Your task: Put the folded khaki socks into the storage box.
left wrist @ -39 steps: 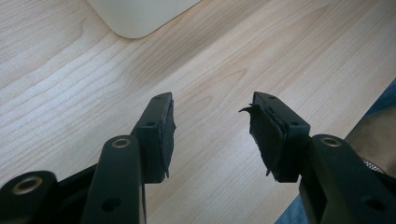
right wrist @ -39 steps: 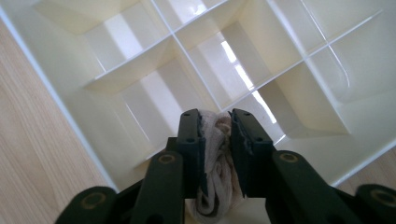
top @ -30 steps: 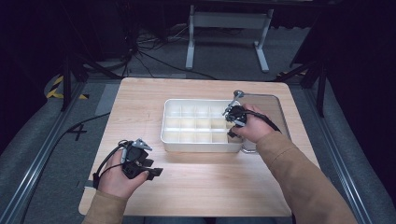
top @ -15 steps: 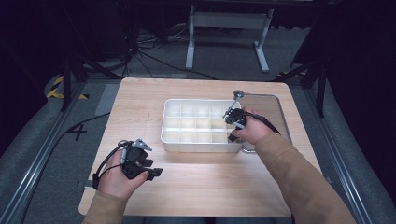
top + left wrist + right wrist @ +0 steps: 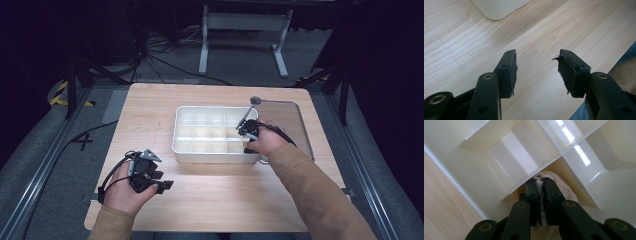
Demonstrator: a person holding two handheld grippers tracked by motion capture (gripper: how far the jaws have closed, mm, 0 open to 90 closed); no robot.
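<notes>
A white divided tray (image 5: 210, 155) stands in the middle of the wooden table. My right gripper (image 5: 246, 131) reaches down into one of the compartments at its right end. In the right gripper view the jaws are shut (image 5: 541, 182) on a bunched white cloth (image 5: 562, 188), which presses against a divider low in a compartment of the tray (image 5: 456, 170). My left gripper (image 5: 167, 184) rests low over the table near the front left, apart from the tray. Its jaws (image 5: 537, 67) stand open with bare wood between them, and a corner of the tray (image 5: 499, 8) shows beyond.
A clear flat lid (image 5: 287, 120) lies on the table against the tray's right side. The wooden tabletop (image 5: 150, 110) has free room to the left and in front of the tray. Beyond its far edge are a dark floor, cables and a metal stand.
The right gripper has edged slightly left and down into the tray with the cloth. The left hand has stayed where it was.
</notes>
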